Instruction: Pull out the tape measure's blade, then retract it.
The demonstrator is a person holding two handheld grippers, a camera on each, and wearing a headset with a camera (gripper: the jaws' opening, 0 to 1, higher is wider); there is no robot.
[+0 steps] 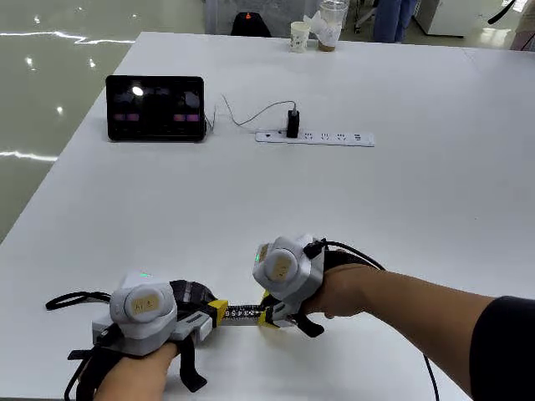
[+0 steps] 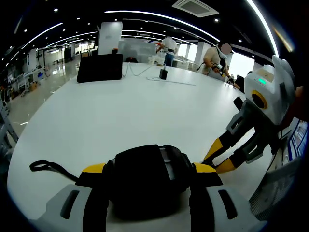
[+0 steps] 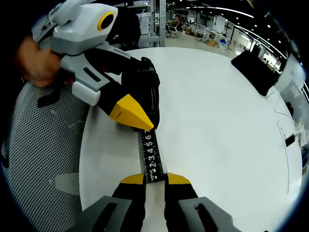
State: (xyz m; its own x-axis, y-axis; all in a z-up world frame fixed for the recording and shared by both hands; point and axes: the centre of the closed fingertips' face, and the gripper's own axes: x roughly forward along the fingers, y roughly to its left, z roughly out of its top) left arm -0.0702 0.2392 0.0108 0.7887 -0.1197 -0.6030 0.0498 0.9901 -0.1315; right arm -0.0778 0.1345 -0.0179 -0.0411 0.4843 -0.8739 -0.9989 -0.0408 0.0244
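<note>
Closest to me, at the near edge of the white counter (image 1: 393, 209), sits the tape measure (image 1: 191, 296), a black case that I use as my reference for everything else. My left gripper (image 1: 213, 313) has it: in the left gripper view the jaws are closed partway around the tape measure (image 2: 147, 183), one yellow tip pressed to each flank of the case, with the left gripper (image 2: 150, 169) resting low over the counter. A black wrist strap (image 2: 48, 166) trails off the case and lies looped on the counter to its left.

Just right of the tape measure, the blade (image 1: 242, 313) runs out flat along the counter for a short stretch. In the right gripper view I can read printed numerals on the blade (image 3: 148, 154). My right gripper (image 3: 155, 180) is at the blade's free end, its jaws brought almost together and pinching the tip between the yellow pads. In the head view the right gripper (image 1: 267, 316) stands just right of the case, the two grippers joined only by the strip of blade.

Well beyond the tape measure, a white power strip (image 1: 315, 138) lies with a black plug (image 1: 293, 123) seated in it. To its left stands a dark tablet (image 1: 155, 108) with a thin cable (image 1: 251, 117) between them. Farthest from the tape measure, by the far edge, is a paper cup (image 1: 300, 37).
</note>
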